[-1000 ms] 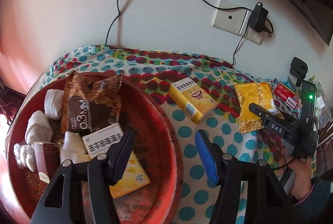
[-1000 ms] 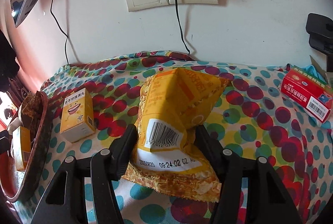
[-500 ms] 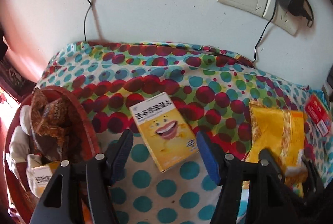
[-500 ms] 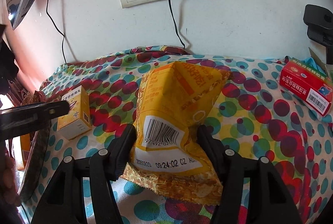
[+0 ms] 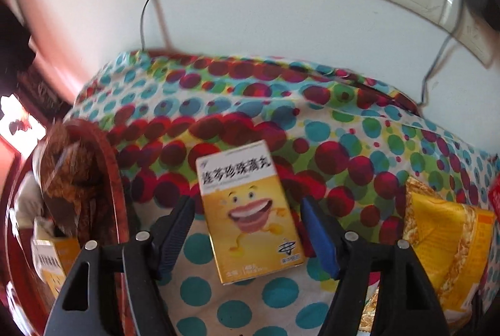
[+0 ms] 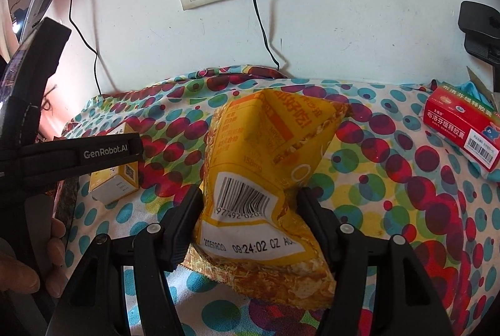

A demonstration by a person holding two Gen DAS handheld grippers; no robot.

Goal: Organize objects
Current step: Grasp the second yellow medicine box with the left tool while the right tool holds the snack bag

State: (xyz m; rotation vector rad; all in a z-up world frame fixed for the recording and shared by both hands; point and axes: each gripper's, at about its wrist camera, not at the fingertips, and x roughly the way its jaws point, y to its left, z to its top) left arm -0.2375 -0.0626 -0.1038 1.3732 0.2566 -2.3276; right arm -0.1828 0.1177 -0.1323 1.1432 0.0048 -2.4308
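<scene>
A: Which way does the yellow box [image 5: 250,214] lie?

B: Flat on the spotted cloth [image 5: 343,123] of the bench, printed face up, long axis running from the near edge toward the wall, its far end tipped a little left. The left gripper [image 5: 247,236] straddles it with jaws wide apart, one finger on each long side, neither touching.

A: And the yellow packet [image 6: 265,180]?

B: Also lengthwise toward the wall, barcode end nearest, its far end leaning right. The right gripper [image 6: 248,223] is closed on it; both fingers press into the near end and the foil buckles between them.

A: Anything around them?

B: A red bowl [image 5: 112,173] at the bench's left edge, just beside the box, holding a brown wrapper [image 5: 68,176] and another small box [image 5: 53,258]. A red box [image 6: 462,130] lies near the right edge, well apart from the packet
</scene>
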